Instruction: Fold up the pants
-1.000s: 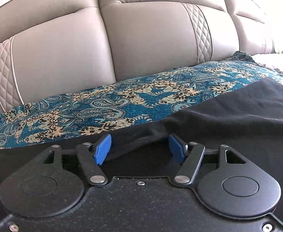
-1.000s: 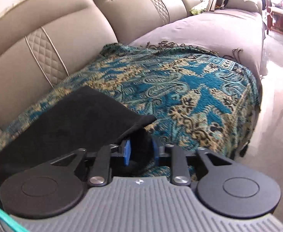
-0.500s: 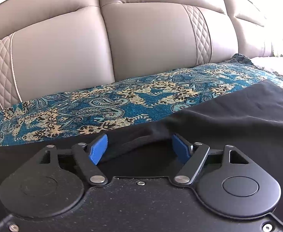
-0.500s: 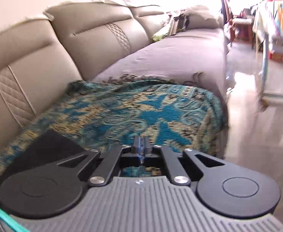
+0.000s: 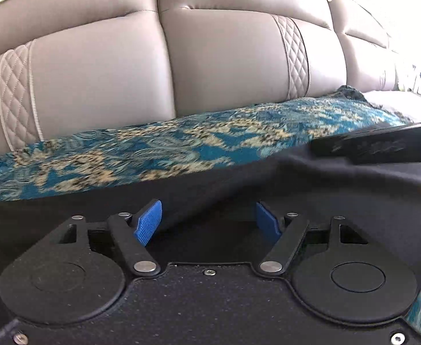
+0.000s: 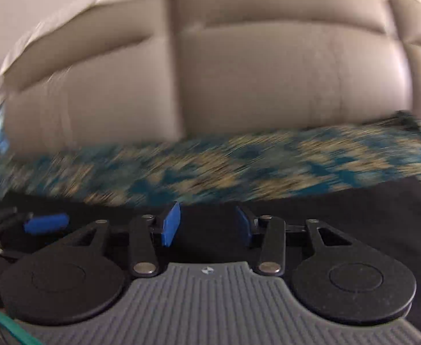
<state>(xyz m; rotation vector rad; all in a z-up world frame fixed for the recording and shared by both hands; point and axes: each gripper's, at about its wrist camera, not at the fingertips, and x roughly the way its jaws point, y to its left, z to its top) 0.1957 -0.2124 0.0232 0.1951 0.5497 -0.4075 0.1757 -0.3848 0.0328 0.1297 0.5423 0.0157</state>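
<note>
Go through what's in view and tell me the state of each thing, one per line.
black pants: lying on the throw.
patterned throw: spread over the sofa seat.
left gripper: open, jaws closing, fabric between the pads.
right gripper: jaws opening over the pants, gripping nothing.

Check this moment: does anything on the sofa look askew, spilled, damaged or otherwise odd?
Nothing stands out. The black pants lie on the teal paisley throw that covers the sofa seat, with no spill or damage visible. The right wrist view is motion-blurred, so fine creases there cannot be judged.
</note>
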